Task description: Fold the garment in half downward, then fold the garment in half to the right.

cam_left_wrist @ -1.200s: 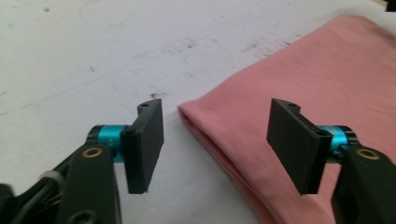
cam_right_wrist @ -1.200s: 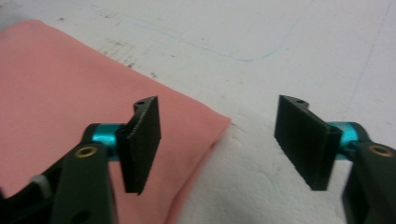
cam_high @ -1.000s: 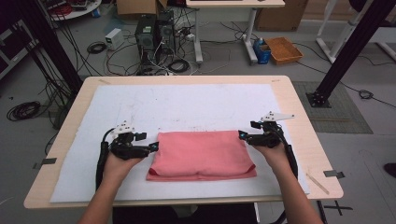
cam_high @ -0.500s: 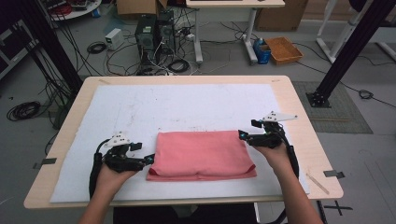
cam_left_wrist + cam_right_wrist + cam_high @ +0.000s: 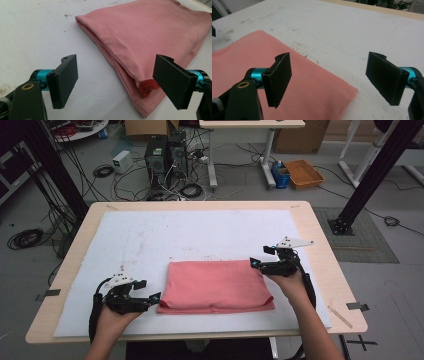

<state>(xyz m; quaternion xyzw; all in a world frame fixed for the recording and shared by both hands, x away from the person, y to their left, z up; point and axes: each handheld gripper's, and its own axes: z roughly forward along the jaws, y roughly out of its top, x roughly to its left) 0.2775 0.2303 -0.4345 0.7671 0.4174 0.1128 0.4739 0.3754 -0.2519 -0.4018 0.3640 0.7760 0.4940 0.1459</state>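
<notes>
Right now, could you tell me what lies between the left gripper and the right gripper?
The folded pink cloth lies between the left gripper and the right gripper on the white mat, as the high view shows.

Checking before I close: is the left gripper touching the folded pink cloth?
Apart. In the left gripper view the left gripper stands open, and white table cover shows between its pads and the folded pink cloth's corner.

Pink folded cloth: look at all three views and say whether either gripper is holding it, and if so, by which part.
Nothing is held. The left gripper stands open at the near left corner of the pink folded cloth, the right gripper open over its far right corner; no pad presses it.
</notes>
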